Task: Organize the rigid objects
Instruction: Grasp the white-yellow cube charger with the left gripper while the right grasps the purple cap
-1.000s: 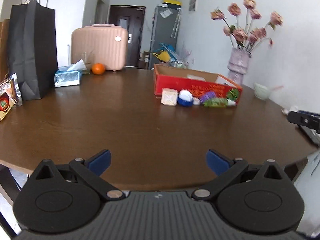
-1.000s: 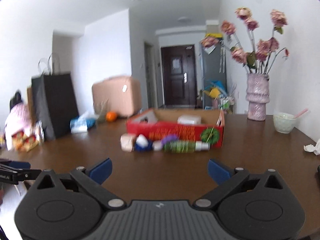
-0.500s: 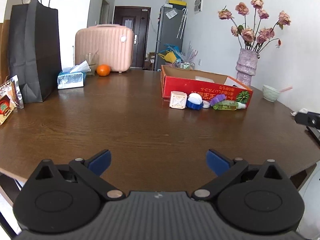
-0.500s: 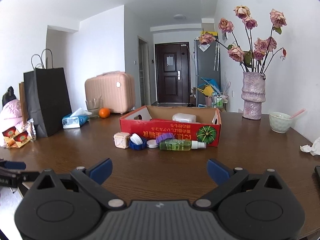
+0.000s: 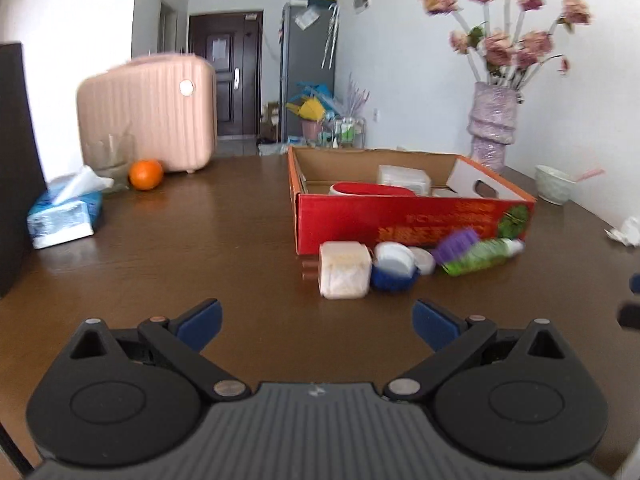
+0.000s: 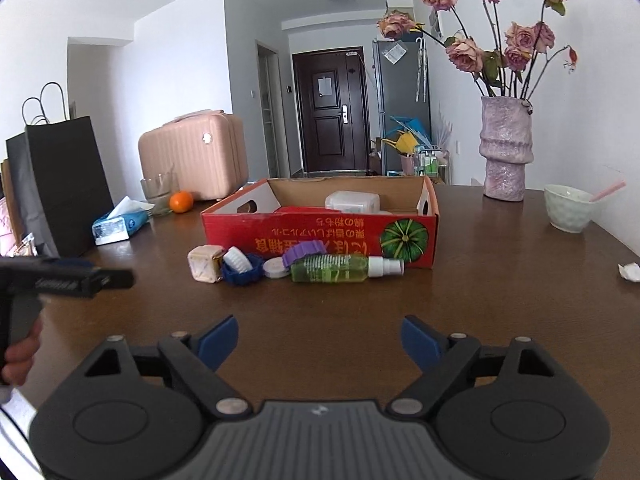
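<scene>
A red cardboard box (image 5: pixel 400 220) (image 6: pixel 320 236) stands on the brown table and holds a white container (image 6: pixel 352 202) and a red item (image 5: pixel 368 189). In front of it lie a cream cube (image 5: pixel 344 270) (image 6: pixel 205 263), a blue cap with a white lid (image 5: pixel 394 266) (image 6: pixel 240 266), a small white lid (image 6: pixel 276 268), a purple cap (image 6: pixel 303 251) and a green spray bottle (image 5: pixel 478 257) (image 6: pixel 340 268). My left gripper (image 5: pixel 316 320) is open and empty, short of the cube. My right gripper (image 6: pixel 320 338) is open and empty, short of the bottle.
A tissue box (image 5: pixel 64 216), a glass (image 5: pixel 110 156), an orange (image 5: pixel 146 175), a pink case (image 5: pixel 148 112) and a black bag (image 6: pixel 60 184) stand at the left. A vase of roses (image 6: pixel 506 148), a bowl (image 6: pixel 570 208) and crumpled paper (image 6: pixel 628 271) are at the right.
Both grippers have moved forward over the table toward the box and the objects in front of it. Both stay open and empty.
</scene>
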`<state>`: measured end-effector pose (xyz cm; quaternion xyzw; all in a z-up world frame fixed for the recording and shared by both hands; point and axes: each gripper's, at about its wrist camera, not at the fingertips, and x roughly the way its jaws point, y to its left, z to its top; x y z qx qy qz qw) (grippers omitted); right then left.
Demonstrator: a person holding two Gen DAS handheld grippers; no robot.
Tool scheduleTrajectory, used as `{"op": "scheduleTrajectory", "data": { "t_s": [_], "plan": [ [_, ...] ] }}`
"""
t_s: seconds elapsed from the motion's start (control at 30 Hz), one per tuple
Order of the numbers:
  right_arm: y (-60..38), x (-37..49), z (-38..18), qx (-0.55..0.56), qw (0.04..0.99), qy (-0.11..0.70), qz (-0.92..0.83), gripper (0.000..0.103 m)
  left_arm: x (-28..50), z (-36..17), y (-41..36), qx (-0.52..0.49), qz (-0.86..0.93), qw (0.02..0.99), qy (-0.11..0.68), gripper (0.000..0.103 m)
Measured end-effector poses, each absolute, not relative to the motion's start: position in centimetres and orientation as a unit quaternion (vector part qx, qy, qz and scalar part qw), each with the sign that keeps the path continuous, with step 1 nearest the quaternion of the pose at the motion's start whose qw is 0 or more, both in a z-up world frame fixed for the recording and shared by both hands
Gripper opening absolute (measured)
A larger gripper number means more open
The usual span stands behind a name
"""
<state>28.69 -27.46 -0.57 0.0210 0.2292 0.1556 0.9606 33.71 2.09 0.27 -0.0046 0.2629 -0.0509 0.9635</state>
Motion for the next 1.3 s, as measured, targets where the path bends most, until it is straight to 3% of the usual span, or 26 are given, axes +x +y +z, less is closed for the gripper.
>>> {"op": "scheduleTrajectory", "data": {
  "t_s": [0.3,0.47,0.53,0.67,0.73,0.93,1.0,1.03,1.13,1.3],
  "plan": [
    [-25.7,35.2,-0.9,0.006,0.957,0.237,0.167,0.087,42.2,-2.1,2.1,-0.047,-0.078,0.951,0.294,0.102],
    [-23.8,39.7,-0.9,0.001,0.956,0.233,0.179,0.08,43.5,-3.5,3.1,-0.087,-0.099,0.943,0.305,0.087],
    [-23.2,41.5,-1.1,0.009,0.956,0.236,0.174,0.077,43.6,-3.5,3.2,-0.093,-0.111,0.943,0.299,0.076],
    [-22.0,44.5,-2.0,0.013,0.954,0.254,0.161,0.073,44.0,-3.6,3.1,-0.088,-0.129,0.944,0.289,0.07],
    [-21.7,45.5,-2.4,0.023,0.95,0.257,0.175,0.072,44.4,-3.7,3.4,-0.101,-0.144,0.939,0.296,0.06],
    [-20.1,47.0,-3.8,0.002,0.947,0.268,0.179,0.071,44.8,-4.1,3.7,-0.121,-0.141,0.931,0.313,0.062],
    [-19.6,47.0,-4.0,-0.011,0.946,0.268,0.181,0.061,44.7,-4.0,3.8,-0.123,-0.142,0.932,0.31,0.057],
    [-19.4,47.0,-4.1,-0.015,0.946,0.269,0.182,0.046,44.7,-4.0,3.8,-0.122,-0.143,0.932,0.31,0.057],
    [-19.3,46.6,-4.1,-0.012,0.947,0.267,0.18,0.043,44.4,-4.0,3.8,-0.12,-0.147,0.932,0.309,0.056],
    [-19.7,44.4,-2.2,-0.016,0.952,0.246,0.183,0.014,42.7,-3.7,3.6,-0.103,-0.111,0.943,0.297,0.056]
  ]
}}
